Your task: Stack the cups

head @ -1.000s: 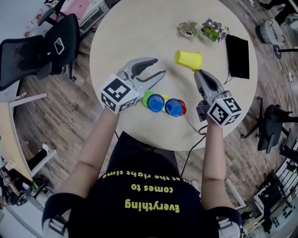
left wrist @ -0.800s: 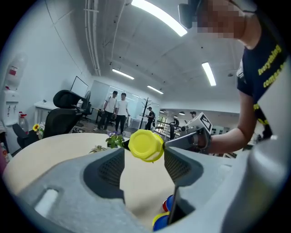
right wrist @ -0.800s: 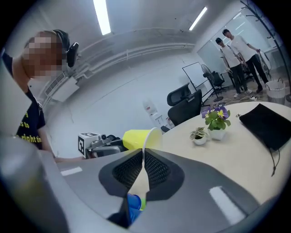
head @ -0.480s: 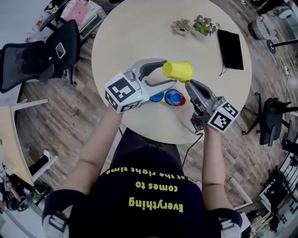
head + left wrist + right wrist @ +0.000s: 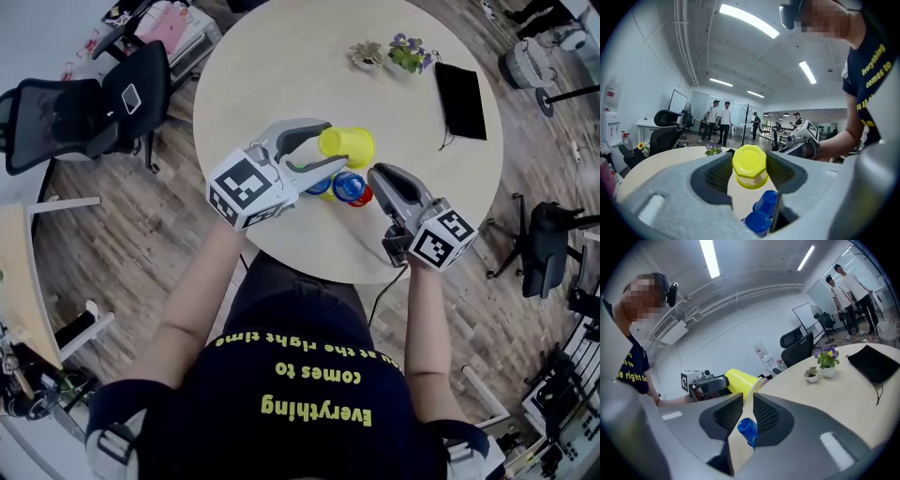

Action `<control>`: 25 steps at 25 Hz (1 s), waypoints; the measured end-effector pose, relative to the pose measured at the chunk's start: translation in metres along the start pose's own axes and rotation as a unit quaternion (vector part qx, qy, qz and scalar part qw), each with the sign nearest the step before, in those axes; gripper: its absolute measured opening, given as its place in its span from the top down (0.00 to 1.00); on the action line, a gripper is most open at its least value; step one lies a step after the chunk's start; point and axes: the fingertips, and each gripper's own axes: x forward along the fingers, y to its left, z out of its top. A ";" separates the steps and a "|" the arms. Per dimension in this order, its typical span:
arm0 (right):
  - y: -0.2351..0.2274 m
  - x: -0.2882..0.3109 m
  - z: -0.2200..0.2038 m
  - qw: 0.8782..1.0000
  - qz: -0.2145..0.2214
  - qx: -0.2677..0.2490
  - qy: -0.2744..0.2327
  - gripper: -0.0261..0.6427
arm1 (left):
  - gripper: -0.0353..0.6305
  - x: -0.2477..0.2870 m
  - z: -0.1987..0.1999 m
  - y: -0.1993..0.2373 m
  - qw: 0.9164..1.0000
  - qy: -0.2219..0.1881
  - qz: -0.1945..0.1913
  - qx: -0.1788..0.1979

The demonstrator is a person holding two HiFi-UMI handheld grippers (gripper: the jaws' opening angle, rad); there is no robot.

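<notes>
A yellow cup (image 5: 349, 145) hangs on its side above the round table (image 5: 281, 56). My left gripper (image 5: 336, 145) is shut on it; its jaws have just been closing. In the left gripper view the cup's base (image 5: 750, 164) sits between both pads. My right gripper (image 5: 374, 172) is just right of the cup. Its jaws have just been opening to a narrow gap with nothing in it. The cup's rim (image 5: 740, 379) lies just past those tips (image 5: 747, 397). Two blue cups (image 5: 347, 187) (image 5: 319, 187) lie on the table below the grippers, also visible low between the jaws (image 5: 764, 206) (image 5: 747, 427).
Two small potted plants (image 5: 408, 56) (image 5: 364, 54) and a black flat pad (image 5: 459, 98) lie at the table's far right. A black office chair (image 5: 94, 103) stands left of the table. People stand far off in the room (image 5: 719, 119).
The right gripper carried the yellow cup left and nearer, into the left gripper's jaws. The left jaws now grip it. The right jaws have parted from the rim.
</notes>
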 end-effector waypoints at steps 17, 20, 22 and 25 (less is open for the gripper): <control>0.034 0.030 -0.028 0.949 -0.026 -0.286 0.130 0.67 | 0.60 -0.003 -0.023 -0.026 0.995 0.087 -0.026 0.029; 0.032 0.029 -0.039 0.949 -0.033 -0.282 0.137 0.67 | 0.60 0.001 -0.029 -0.031 0.994 0.096 -0.034 0.034; 0.028 0.028 -0.046 0.948 -0.039 -0.282 0.144 0.67 | 0.60 0.004 -0.036 -0.035 0.993 0.106 -0.038 0.040; 0.021 0.026 -0.055 0.946 -0.049 -0.283 0.154 0.67 | 0.60 0.007 -0.044 -0.037 0.992 0.113 -0.043 0.044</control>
